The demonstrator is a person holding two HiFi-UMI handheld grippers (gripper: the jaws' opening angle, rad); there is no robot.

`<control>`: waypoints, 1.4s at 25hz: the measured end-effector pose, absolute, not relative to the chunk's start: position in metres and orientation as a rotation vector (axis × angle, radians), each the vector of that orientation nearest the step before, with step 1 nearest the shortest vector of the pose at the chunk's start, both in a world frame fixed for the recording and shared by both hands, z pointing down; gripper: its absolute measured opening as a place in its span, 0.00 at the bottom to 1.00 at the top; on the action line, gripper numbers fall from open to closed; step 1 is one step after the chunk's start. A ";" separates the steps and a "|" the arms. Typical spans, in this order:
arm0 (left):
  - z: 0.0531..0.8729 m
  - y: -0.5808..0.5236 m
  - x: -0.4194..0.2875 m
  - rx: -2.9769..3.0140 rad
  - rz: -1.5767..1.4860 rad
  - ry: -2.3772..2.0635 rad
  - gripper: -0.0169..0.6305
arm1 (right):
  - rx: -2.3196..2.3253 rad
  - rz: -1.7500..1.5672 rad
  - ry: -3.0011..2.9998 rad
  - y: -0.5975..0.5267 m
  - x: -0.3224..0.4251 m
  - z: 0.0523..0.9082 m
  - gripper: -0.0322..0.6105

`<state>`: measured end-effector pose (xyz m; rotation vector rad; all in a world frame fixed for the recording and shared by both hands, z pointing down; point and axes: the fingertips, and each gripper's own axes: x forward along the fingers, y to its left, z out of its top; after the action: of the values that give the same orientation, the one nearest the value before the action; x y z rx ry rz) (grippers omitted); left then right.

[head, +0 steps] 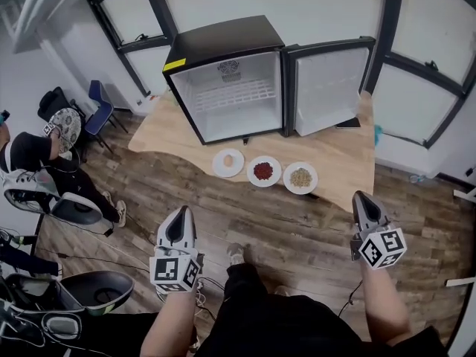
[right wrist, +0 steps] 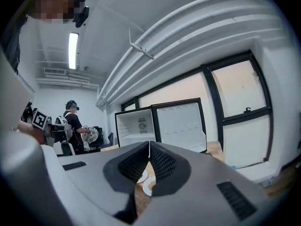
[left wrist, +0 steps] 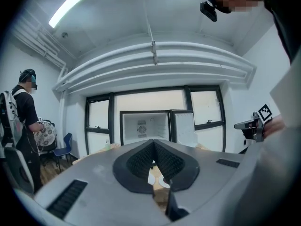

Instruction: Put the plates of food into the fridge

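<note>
Three white plates stand in a row on the wooden table in front of the open fridge: one with an egg, one with red food, one with brown grains. The fridge's door is swung wide to the right and the shelf inside is bare. Both grippers hang well short of the table, above the floor. My left gripper is shut with nothing in it, and so is my right gripper. In the left gripper view the shut tips point at the fridge; the right gripper does the same.
A person stands at the far left among office chairs and a blue chair. Dark-framed windows flank the fridge. A small dark thing lies on the table below the door.
</note>
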<state>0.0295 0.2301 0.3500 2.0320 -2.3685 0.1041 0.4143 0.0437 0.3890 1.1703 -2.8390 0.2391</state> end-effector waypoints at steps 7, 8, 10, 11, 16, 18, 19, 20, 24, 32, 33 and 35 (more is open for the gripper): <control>0.348 0.175 0.008 2.147 0.058 -2.286 0.03 | 1.324 0.285 -2.809 0.027 0.417 0.391 0.09; 0.349 0.165 0.003 2.164 0.067 -2.273 0.03 | 1.344 0.282 -2.796 0.022 0.416 0.390 0.09; 0.352 0.145 -0.009 2.187 0.076 -2.248 0.03 | 1.383 0.274 -2.779 0.011 0.410 0.390 0.09; 0.354 0.135 -0.015 2.194 0.075 -2.235 0.03 | 1.404 0.274 -2.771 0.006 0.406 0.392 0.09; 0.359 0.091 -0.048 2.258 0.089 -2.171 0.03 | 1.502 0.332 -2.698 -0.017 0.379 0.405 0.09; 0.364 0.074 -0.063 2.282 0.097 -2.139 0.03 | 1.536 0.342 -2.677 -0.026 0.366 0.407 0.09; 0.366 0.065 -0.070 2.294 0.102 -2.121 0.03 | 1.553 0.344 -2.667 -0.030 0.360 0.408 0.09; 0.369 0.057 -0.077 2.308 0.110 -2.103 0.03 | 1.571 0.344 -2.658 -0.033 0.354 0.408 0.09; 0.372 0.022 -0.098 2.380 0.111 -2.010 0.03 | 1.654 0.337 -2.611 -0.049 0.332 0.408 0.09; 0.376 -0.041 -0.114 2.579 0.090 -1.789 0.03 | 1.842 0.392 -2.502 -0.062 0.301 0.427 0.09; 0.377 -0.047 -0.115 2.600 0.089 -1.757 0.03 | 1.867 0.399 -2.488 -0.063 0.299 0.429 0.09; 0.379 -0.058 -0.118 2.638 0.086 -1.708 0.03 | 1.912 0.412 -2.459 -0.063 0.297 0.433 0.09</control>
<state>-0.1178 -0.0576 0.3788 2.6381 -1.7082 0.0862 0.2971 -0.0629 0.4331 1.9125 -2.4593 0.4125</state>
